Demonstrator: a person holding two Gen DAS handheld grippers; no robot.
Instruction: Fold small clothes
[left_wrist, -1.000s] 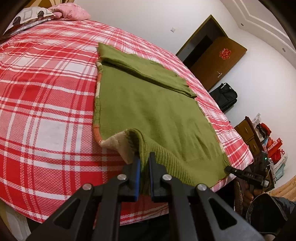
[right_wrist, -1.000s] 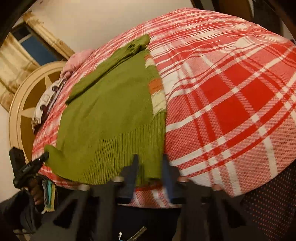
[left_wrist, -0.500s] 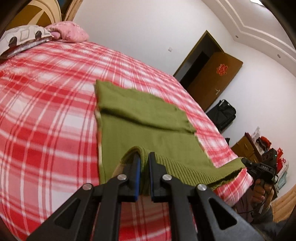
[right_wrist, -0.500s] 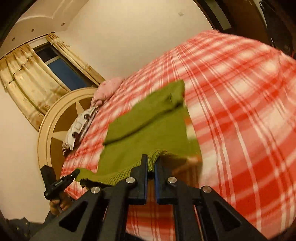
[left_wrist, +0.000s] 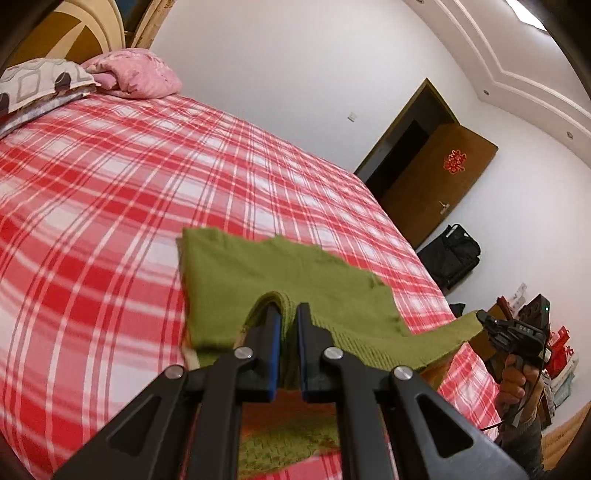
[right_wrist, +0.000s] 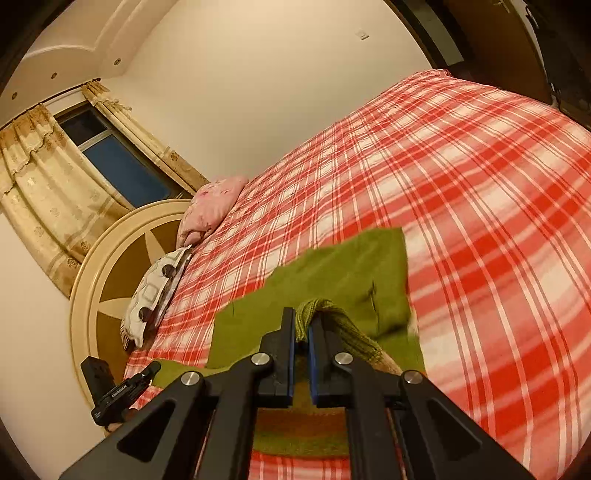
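Clearly both grippers are clamped on the ribbed hem of a green knitted sweater (left_wrist: 258, 280), which is raised off a bed covered by a red and white plaid bedspread (left_wrist: 110, 192). From the left wrist camera, the left gripper (left_wrist: 287, 314) has its two black fingers drawn close together with a bunched fold of the hem pinched between the blue pads (left_wrist: 275, 354). The hem runs from there to the right as a taut green band, and its far end meets the right gripper (left_wrist: 511, 330), held in a hand (left_wrist: 515, 376) beyond the bed's edge. The far part of the sweater lies flat on the bedspread ahead of the fingers, its far edge uneven, while a strip of orange and cream knit shows underneath, close to the camera. From the right wrist camera, the right gripper (right_wrist: 302, 325) likewise has narrow jaws, with a knot of green ribbing caught between them and draping off to the right side of the fingers. The sweater (right_wrist: 354, 269) spreads ahead on the bedspread (right_wrist: 480, 184), and its hem stretches left to the left gripper (right_wrist: 127, 384), seen low at the bed's edge. A pink pillow (left_wrist: 136, 74) and a grey-patterned pillow (left_wrist: 33, 83) rest at the head of the bed by a rounded headboard (right_wrist: 107, 273). A brown door (left_wrist: 436, 177) stands open in the white wall, with a black bag (left_wrist: 450, 254) on the floor near it.
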